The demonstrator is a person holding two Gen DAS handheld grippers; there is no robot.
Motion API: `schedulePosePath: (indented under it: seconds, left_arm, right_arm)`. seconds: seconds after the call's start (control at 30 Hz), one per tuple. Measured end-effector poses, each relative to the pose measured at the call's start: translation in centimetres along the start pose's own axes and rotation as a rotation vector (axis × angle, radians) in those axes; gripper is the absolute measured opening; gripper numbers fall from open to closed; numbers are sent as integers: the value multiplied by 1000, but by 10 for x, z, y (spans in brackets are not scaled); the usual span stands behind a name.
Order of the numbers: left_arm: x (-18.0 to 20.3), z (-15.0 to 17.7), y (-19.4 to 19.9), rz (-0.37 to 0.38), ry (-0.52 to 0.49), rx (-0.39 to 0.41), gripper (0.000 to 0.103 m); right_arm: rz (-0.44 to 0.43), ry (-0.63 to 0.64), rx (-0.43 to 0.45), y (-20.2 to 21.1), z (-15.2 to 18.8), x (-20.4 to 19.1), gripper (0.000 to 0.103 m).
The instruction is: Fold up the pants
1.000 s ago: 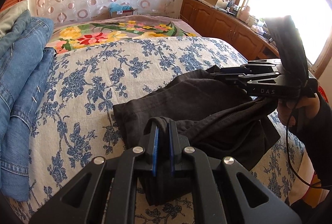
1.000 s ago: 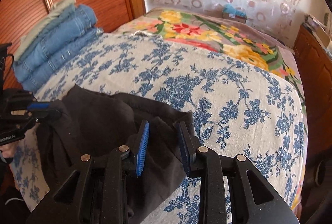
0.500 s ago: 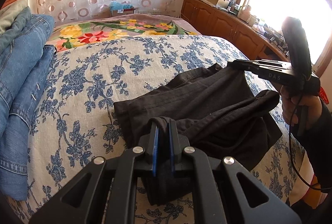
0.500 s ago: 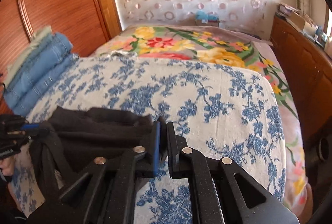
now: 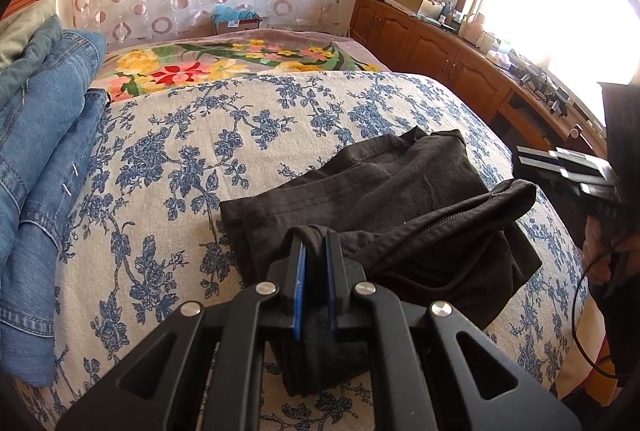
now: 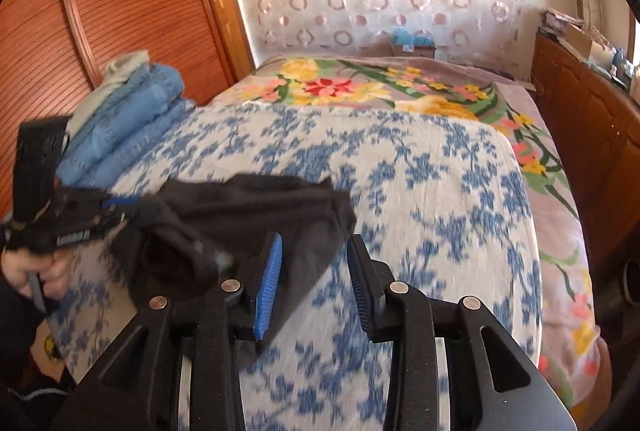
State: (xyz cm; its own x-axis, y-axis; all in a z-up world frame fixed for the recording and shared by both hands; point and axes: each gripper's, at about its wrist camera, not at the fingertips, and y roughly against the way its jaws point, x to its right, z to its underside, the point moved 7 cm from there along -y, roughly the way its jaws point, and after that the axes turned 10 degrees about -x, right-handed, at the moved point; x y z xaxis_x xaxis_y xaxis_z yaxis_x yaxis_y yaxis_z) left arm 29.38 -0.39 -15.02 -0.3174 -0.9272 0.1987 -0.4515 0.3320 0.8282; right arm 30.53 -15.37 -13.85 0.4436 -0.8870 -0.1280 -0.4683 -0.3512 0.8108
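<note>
Black pants [image 5: 380, 199] lie bunched and partly folded on the blue-flowered bedspread [image 5: 180, 151]. My left gripper [image 5: 315, 237] is shut on a fold of their near edge, and the cloth hangs down between the pads. In the right wrist view the pants [image 6: 248, 207] sit left of centre, with the left gripper [image 6: 132, 208] clamped on their left end. My right gripper [image 6: 314, 271] is off the cloth, its jaws opening. A corner of the pants lies below and between them, not pressed. It also shows at the right edge as the right gripper [image 5: 520, 161].
A stack of folded jeans [image 5: 40, 135] [image 6: 132, 127] lies along the bed's left side by the wooden headboard [image 6: 120, 11]. A bright floral blanket [image 5: 224, 59] covers the far end. Wooden cabinets [image 5: 440, 59] run along the right wall under the window.
The right gripper closed on the pants' right edge, drew it outward, then let go and pulled back to the right with its jaws apart. The left gripper kept its hold and stayed put.
</note>
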Motion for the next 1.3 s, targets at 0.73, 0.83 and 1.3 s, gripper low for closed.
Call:
schedulePosePath:
  seconds: [0.73, 0.83, 1.3]
  left_arm:
    - [1, -24, 5, 5, -7, 23, 5]
    - [0, -26, 5, 10, -7, 26, 5]
    - [-16, -30, 14, 8, 45, 33, 31]
  right_arm:
    - [-103, 142, -51, -33, 4, -35, 29]
    - [-122, 130, -32, -30, 1, -33, 16]
    - [-51, 82, 25, -38, -30, -23, 17]
